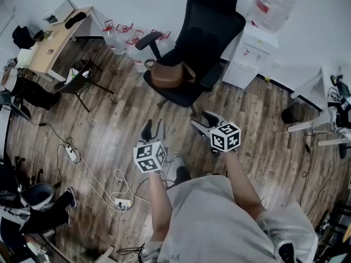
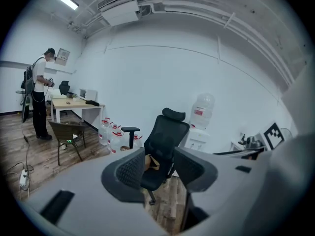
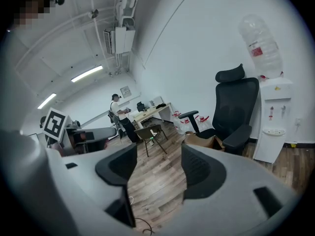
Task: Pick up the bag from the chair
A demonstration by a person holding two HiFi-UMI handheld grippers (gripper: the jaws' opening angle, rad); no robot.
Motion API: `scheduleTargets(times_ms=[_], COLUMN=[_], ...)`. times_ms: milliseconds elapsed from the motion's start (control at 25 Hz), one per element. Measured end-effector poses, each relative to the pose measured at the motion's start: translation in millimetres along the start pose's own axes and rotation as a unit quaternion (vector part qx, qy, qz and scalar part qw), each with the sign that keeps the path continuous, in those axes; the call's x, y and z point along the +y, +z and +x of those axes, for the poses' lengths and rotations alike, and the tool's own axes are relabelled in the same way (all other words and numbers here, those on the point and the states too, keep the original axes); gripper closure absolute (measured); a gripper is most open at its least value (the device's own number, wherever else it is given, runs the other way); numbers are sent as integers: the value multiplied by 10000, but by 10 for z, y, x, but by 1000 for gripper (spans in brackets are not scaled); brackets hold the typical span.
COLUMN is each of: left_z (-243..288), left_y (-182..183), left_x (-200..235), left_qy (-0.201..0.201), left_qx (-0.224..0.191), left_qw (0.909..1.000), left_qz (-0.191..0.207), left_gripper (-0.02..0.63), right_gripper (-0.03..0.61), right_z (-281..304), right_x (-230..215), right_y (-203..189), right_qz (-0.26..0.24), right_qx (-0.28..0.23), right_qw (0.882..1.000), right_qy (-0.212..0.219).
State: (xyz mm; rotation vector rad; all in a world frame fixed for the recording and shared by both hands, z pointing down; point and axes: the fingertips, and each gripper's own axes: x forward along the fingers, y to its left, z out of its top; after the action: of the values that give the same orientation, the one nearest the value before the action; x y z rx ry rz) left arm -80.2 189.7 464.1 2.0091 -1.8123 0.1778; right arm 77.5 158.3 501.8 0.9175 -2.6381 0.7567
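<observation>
One brown bag [image 1: 166, 74] lies on the seat of the one black chair [image 1: 211, 26], farther off. Near, the left gripper [image 1: 154, 129] and the right gripper [image 1: 204, 121] both have their jaws partly apart, gripping nothing.

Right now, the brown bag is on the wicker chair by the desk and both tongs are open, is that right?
No. The bag is on the office chair, as the head view shows. The left tongs and right tongs are open.
</observation>
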Motion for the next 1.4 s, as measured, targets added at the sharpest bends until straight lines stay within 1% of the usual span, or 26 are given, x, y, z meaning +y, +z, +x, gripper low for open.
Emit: scheduleTargets(times_ms=[160, 280, 600, 800, 1080, 1280, 1400], left_z=[180, 272, 404, 525, 904, 1357, 1672], left_y=[127, 167, 271, 311, 398, 623, 766], left_x=[287, 493, 1046, 1172, 1309, 1534, 1591], left_qy=[-128, -222, -210, -289, -280, -212, -204], left_qx=[25, 68, 125, 85, 190, 232, 276], left_qw=[9999, 9997, 9997, 9995, 9992, 9993, 9992], left_qz=[-24, 11, 47, 90, 204, 217, 202], left_gripper=[422, 422, 410, 408, 407, 402, 402], right_gripper=[248, 182, 158, 140, 135, 141, 141], right_z=[361, 620, 1078, 1221, 1499, 1830, 2000], right_x=[81, 124, 162, 84, -249, -517, -786], right_y=[76, 107, 241, 270, 403, 642, 795], right_qz=[-143, -185, -2, -49, 135, 321, 471], right_qx=[208, 311, 149, 218, 195, 77, 18], right_qw=[9997, 9993, 9999, 9997, 9996, 9994, 9985], right_qy=[21, -43, -46, -98, -136, -116, -263])
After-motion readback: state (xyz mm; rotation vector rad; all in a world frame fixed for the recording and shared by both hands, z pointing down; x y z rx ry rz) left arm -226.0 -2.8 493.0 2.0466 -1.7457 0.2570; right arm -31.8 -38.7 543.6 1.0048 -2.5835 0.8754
